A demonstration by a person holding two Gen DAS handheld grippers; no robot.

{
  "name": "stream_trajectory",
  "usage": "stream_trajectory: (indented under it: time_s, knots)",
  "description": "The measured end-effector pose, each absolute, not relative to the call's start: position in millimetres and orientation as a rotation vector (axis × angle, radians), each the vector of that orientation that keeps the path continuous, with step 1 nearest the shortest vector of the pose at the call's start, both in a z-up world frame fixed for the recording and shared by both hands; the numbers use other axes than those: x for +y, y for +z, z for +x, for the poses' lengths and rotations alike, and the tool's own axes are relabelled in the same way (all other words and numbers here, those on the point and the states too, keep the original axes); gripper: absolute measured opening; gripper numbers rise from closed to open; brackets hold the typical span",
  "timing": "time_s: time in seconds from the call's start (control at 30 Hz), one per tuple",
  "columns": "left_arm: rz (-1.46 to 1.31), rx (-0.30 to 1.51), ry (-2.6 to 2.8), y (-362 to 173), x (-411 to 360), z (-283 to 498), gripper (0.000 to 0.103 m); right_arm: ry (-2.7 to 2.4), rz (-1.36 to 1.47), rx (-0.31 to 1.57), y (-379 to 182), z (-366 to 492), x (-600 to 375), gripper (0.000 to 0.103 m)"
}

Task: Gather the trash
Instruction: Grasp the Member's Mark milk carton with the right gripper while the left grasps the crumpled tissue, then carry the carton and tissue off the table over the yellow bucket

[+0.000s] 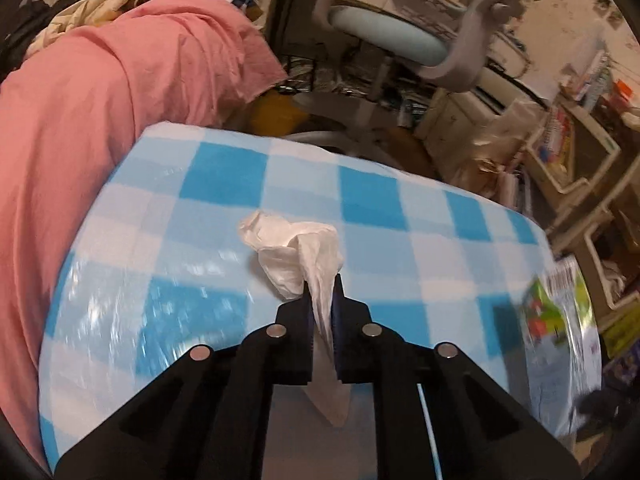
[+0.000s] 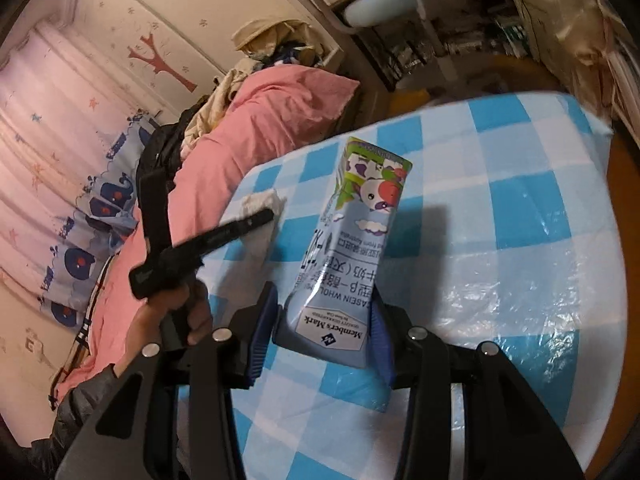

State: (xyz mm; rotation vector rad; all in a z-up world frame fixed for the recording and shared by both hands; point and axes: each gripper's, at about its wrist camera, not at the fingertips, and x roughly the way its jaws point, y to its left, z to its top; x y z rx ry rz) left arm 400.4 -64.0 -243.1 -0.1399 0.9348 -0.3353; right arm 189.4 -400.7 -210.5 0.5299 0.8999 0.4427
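**Two trash items, both gripped**

Count: 1 crumpled white tissue [image 1: 296, 252], 1 flattened milk carton [image 2: 344, 256], 2 hand-held grippers.

Left hand-held gripper [image 1: 323, 292]: jaws narrow, pinched on the tissue's twisted tail at centre frame; the crumpled bulk sticks out past the tips, over the blue-and-white checked surface [image 1: 200, 216]. In the right wrist view the same gripper sits centre left with the tissue [image 2: 262, 202] at its tip, and the person's left hand [image 2: 168, 320] is on the handle, lower left.

Right hand-held gripper [image 2: 324, 340]: blue pads clamped on the carton's lower end, centre frame; the carton points up and away above the checked surface [image 2: 520, 200]. The carton also shows blurred at the right edge of the left wrist view [image 1: 560, 328].

Surroundings: the surface has a glossy clear cover. Pink bedding [image 1: 100, 128] lies just beside its left edge, with a pile of clothes [image 2: 224, 92] behind it. Light blue chair seat [image 1: 384, 36] at top centre, cluttered white shelving [image 1: 576, 160] at right. Tree sticker [image 2: 160, 64] on the wall and a whale-print curtain [image 2: 92, 216] at left in the right wrist view.

Readable on the carton, upside down: "Member's Mark", part of "CASEIN WHOLE", Chinese characters, cartoon cow graphic.
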Motion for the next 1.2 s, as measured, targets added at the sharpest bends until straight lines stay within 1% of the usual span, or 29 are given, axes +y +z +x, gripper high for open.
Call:
stream_trajectory:
  time_s: [0.13,0.37,0.63,0.77,0.9,1.2]
  knots:
    - [-0.110,0.929,-0.361,-229,-64,358,0.008,0.465,0.513,0.891,-202,179,-392,0.043]
    - [-0.014,0.914,-0.345,-209,-65,264,0.008,0.475,0.524,0.923,-208,140,-383,0.043]
    - [0.078,0.868,-0.311,-191,-68,165,0.008,0.427,0.385,0.892,-206,82,-362,0.044]
    - [0.102,0.849,-0.304,-186,-69,124,0.008,0.433,0.366,0.832,-203,53,-361,0.044]
    - [0.095,0.843,-0.292,-184,-66,98,0.008,0.427,0.385,0.795,-203,32,-367,0.044]
    - [0.131,0.807,-0.275,-181,-68,52,0.008,0.396,0.419,0.805,-213,3,-378,0.044]
